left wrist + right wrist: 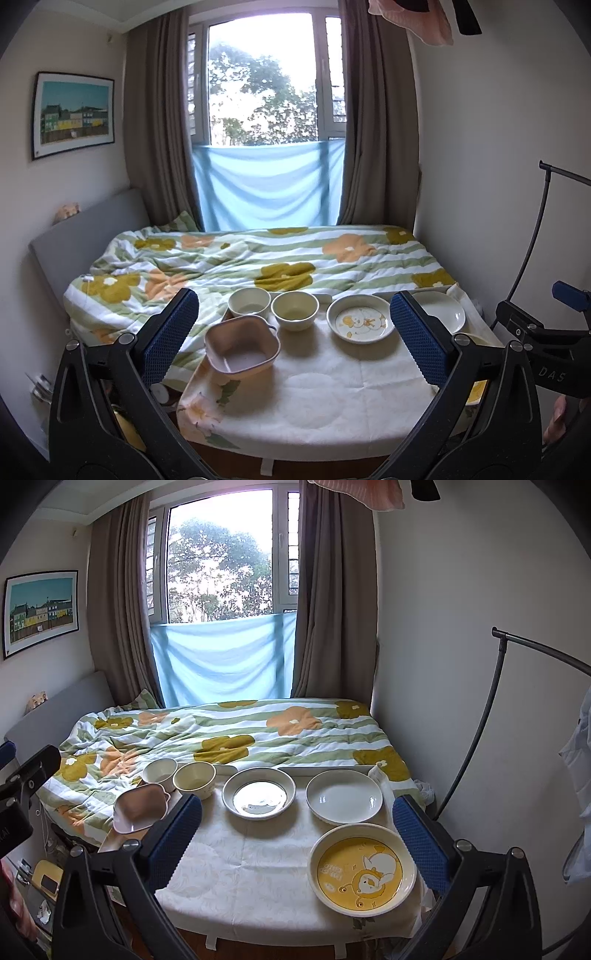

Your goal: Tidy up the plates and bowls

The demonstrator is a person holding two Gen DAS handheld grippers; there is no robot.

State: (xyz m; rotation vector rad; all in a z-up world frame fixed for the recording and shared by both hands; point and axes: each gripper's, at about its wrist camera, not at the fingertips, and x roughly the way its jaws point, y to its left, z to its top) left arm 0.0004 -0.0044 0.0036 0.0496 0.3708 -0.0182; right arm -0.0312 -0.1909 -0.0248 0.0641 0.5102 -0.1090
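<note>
- Both the left gripper (295, 332) and the right gripper (297, 834) gape wide, holding nothing.
- Yellow plate (364, 869), near right: probably glazed, slippery, breakable; pinch its raised rim.
- Pink bowl (242, 347), left: looks light; grip one wall.

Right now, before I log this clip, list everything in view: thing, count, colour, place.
Round bowls: 2, cream, table's far left, side by side.
Square bowl: 1, pink, left edge, nearer than the round bowls.
Duck plate: 1, white with yellow print, far middle.
Plain plate: 1, white, far right.
Yellow plate: 1, yellow with cartoon, near right.
Tablecloth: 1, white patterned, over the table.
Bed quilt: 1, green-striped with flowers, behind the table.
Curtains: 2, brown, beside the window.
Blue cloth: 1, across the lower window.
Framed picture: 1, left wall.
Left hand-held gripper: open, empty.
Right hand-held gripper: open, empty.
</note>
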